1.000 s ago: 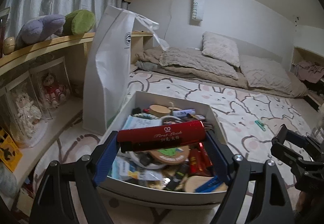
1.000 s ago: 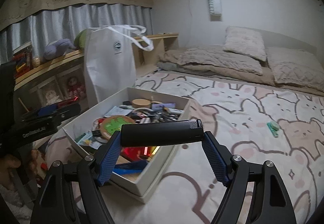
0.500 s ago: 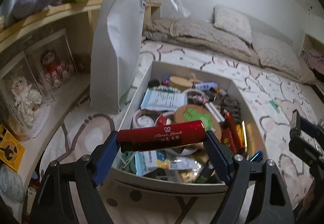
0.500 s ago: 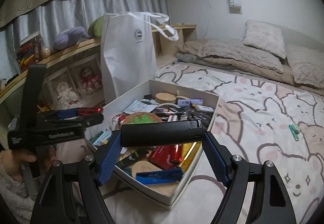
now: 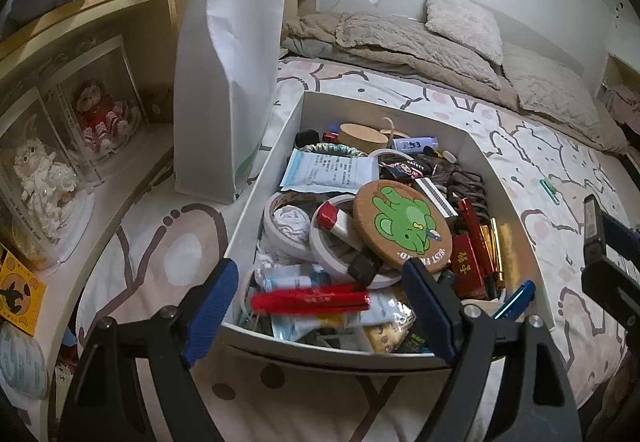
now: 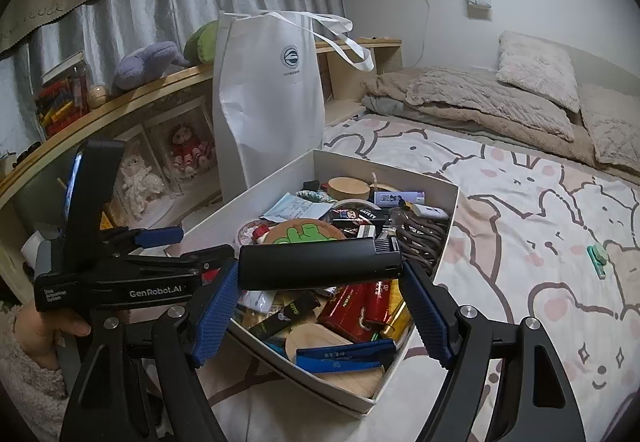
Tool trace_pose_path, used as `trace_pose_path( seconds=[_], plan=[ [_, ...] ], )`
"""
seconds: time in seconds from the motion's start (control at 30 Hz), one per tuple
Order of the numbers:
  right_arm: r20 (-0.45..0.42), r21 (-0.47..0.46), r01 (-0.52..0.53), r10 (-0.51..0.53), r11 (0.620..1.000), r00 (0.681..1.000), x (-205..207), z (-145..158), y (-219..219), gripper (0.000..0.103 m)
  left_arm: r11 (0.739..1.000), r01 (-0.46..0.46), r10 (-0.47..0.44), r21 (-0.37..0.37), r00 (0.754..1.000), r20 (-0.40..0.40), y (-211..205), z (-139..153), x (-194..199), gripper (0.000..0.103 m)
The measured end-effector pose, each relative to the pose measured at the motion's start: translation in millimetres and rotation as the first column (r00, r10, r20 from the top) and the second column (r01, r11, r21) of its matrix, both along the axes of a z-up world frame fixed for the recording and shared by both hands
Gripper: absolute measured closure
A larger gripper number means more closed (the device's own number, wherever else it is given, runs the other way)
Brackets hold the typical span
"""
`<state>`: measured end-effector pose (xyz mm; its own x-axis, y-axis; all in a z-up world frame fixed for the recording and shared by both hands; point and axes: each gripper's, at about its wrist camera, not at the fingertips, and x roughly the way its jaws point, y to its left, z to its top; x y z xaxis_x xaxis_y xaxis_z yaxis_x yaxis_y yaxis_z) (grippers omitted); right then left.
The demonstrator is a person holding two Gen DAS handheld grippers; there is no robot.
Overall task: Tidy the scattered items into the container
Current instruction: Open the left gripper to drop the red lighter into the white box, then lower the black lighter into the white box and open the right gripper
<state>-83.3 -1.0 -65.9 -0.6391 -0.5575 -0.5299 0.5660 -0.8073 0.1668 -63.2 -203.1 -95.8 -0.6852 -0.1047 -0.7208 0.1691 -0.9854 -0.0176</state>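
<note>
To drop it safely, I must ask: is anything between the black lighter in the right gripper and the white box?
Nothing visible blocks it. The black lighter, clamped in the right gripper, appears to hang over the near part of the open, lidless white box. The left gripper is off to its left.

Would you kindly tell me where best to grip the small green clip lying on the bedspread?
Come straight down on the green clip and set the jaws across its narrow width at mid-length: it lies flat, alone on the bedspread.
</note>
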Motion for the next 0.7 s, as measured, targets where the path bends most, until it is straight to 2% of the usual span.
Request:
trace_pose_path(
  seconds=[0.17, 0.43, 0.6, 0.67, 0.7],
  plan=[
    [0.005, 0.004, -0.003, 0.003, 1.0, 1.0, -1, 2, -3, 0.023, 1.0, 0.005, -0.006, -0.02, 1.0, -0.011, 2, 6, 4, 0.019],
    [0.074, -0.033, -0.002, 0.004, 0.999, 0.997, -8, -5, -4, 0.023, 0.998, -0.03, 0.025, -0.058, 0.995, -0.093, -3, 29, 27, 0.019],
    [0.157, -0.078, -0.016, 0.028, 0.997, 0.987, -16, -11, -19, 0.023, 0.993, -0.055, 0.04, -0.1, 0.988, -0.148, -6, 43, 46, 0.018],
    [0.215, -0.108, -0.03, 0.053, 0.994, 0.975, -21, -14, -27, 0.023, 0.991, -0.072, 0.053, -0.112, 0.984, -0.169, -8, 47, 55, 0.012],
    [0.242, -0.118, -0.031, 0.059, 0.993, 0.969, -23, -15, -30, 0.023, 0.99, -0.081, 0.059, -0.12, 0.982, -0.181, -9, 49, 59, 0.011]
  ],
)
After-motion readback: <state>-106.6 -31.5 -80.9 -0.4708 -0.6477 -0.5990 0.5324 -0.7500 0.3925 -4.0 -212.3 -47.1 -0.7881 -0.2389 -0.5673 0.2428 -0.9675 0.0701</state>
